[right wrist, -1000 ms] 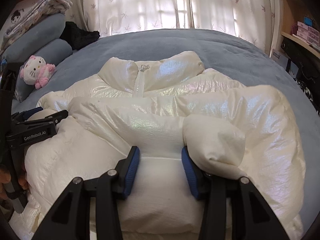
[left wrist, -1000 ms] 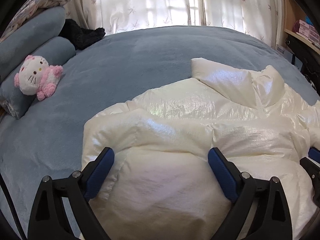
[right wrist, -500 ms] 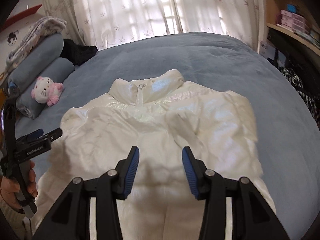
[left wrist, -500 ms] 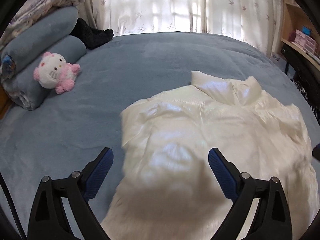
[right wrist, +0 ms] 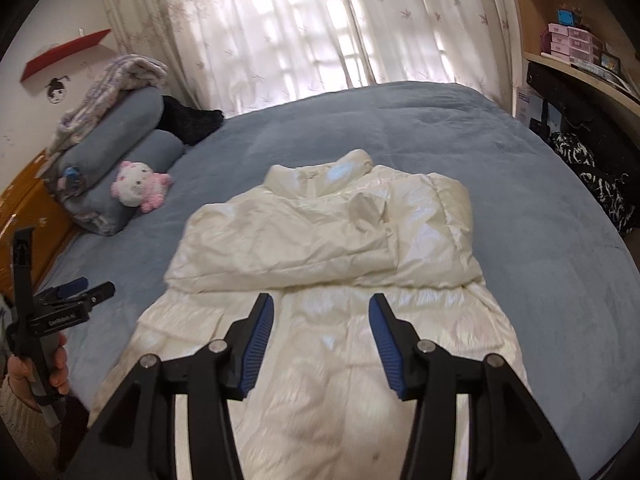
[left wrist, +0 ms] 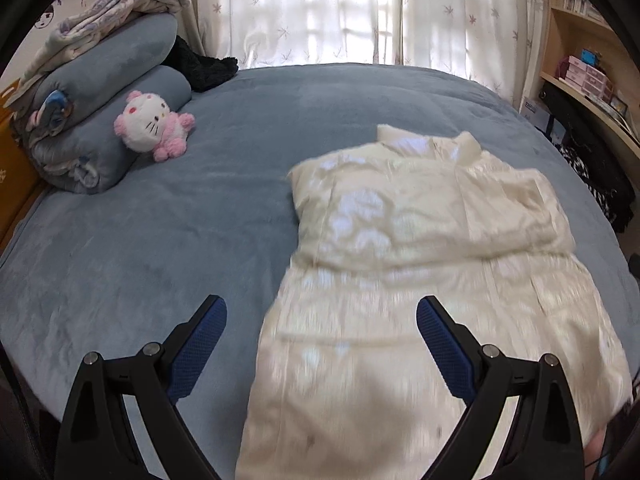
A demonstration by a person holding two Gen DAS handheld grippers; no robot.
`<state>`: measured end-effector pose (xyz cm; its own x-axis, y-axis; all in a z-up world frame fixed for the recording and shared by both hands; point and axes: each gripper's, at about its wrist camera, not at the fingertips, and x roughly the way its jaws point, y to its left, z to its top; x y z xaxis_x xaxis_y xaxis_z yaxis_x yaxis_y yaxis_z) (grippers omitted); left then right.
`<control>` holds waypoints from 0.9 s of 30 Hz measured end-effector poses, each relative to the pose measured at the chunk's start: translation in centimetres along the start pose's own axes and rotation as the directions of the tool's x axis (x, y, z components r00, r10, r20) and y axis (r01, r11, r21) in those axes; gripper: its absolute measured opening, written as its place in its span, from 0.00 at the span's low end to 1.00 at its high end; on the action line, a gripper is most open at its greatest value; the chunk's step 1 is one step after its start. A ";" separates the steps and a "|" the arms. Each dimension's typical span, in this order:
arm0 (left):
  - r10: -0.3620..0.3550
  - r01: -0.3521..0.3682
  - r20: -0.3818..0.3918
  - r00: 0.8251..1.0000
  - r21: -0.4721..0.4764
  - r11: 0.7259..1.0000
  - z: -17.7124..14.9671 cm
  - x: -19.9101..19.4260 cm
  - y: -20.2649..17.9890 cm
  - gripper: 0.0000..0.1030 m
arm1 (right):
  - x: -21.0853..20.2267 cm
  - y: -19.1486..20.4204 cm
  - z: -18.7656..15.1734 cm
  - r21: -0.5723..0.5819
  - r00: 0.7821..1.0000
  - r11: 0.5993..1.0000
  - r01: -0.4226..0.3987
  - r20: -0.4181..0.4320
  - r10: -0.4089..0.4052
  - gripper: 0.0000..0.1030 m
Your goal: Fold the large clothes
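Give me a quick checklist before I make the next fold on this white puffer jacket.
1. Left gripper open and empty: ok.
2. Right gripper open and empty: ok.
3. Both sleeves folded across the chest of the white puffer jacket: ok.
4. Jacket lying flat on the blue bed cover, collar away from you: ok.
5. Pink plush toy apart from the jacket: ok.
6. Bottom hem straight: cannot tell, it runs out of view under the grippers.

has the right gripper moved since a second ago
Yes. The right gripper has pulled back and up from the white jacket: the collar sits farther off, and more of the blue bedspread shows around it.
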<state>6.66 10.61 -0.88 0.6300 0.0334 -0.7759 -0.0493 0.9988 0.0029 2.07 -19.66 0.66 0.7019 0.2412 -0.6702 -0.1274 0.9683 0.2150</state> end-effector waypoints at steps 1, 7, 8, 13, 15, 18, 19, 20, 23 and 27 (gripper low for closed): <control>-0.006 0.006 -0.005 1.000 -0.002 1.000 -0.6 -0.3 0.2 0.92 | -0.7 -0.1 -0.5 0.004 1.000 1.000 -0.024 0.001 0.024 0.55; -0.068 0.068 -0.073 0.995 -0.014 0.998 -6.0 -2.4 1.7 0.92 | -3.3 -1.8 -4.5 0.008 0.994 0.996 -0.088 -0.059 0.089 0.66; -0.087 0.085 -0.095 0.992 -0.025 0.996 -7.1 -2.5 2.2 0.92 | -3.8 -2.4 -5.3 -0.006 0.996 0.998 -0.060 -0.059 0.059 0.66; -0.172 0.158 -0.190 0.967 -0.089 0.983 -10.7 -1.8 4.2 0.92 | -5.0 -6.4 -8.1 0.011 0.991 0.997 0.078 -0.111 -0.076 0.66; -0.212 0.186 -0.230 0.950 -0.130 0.974 -11.9 -1.0 5.1 0.92 | -5.5 -8.9 -9.2 0.057 0.985 0.991 0.122 -0.131 -0.113 0.66; -0.269 0.217 -0.258 0.928 -0.214 0.953 -13.3 0.3 6.5 0.92 | -5.7 -12.0 -10.6 0.094 0.973 0.979 0.181 -0.164 -0.164 0.66; -0.291 0.230 -0.264 0.920 -0.240 0.943 -13.7 0.8 6.9 0.92 | -5.7 -13.4 -11.3 0.113 0.965 0.972 0.205 -0.190 -0.181 0.66; -0.311 0.239 -0.268 0.912 -0.269 0.933 -14.1 1.2 7.4 0.92 | -5.7 -14.5 -11.8 0.130 0.961 0.969 0.212 -0.206 -0.183 0.66; -0.348 0.252 -0.287 0.892 -0.323 0.912 -15.1 2.5 8.5 0.92 | -5.7 -17.0 -13.2 0.180 0.950 0.954 0.238 -0.246 -0.191 0.66; -0.389 0.279 -0.296 0.872 -0.352 0.893 -15.7 3.7 9.0 0.92 | -5.3 -19.8 -15.4 0.299 0.952 0.937 0.182 -0.293 -0.092 0.66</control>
<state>-3.68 19.15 -13.64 0.3396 -0.3702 -0.8646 -0.1413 0.8888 -0.4360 -9.97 -39.05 -11.00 0.4748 0.1595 -0.8655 0.2179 0.9315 0.2912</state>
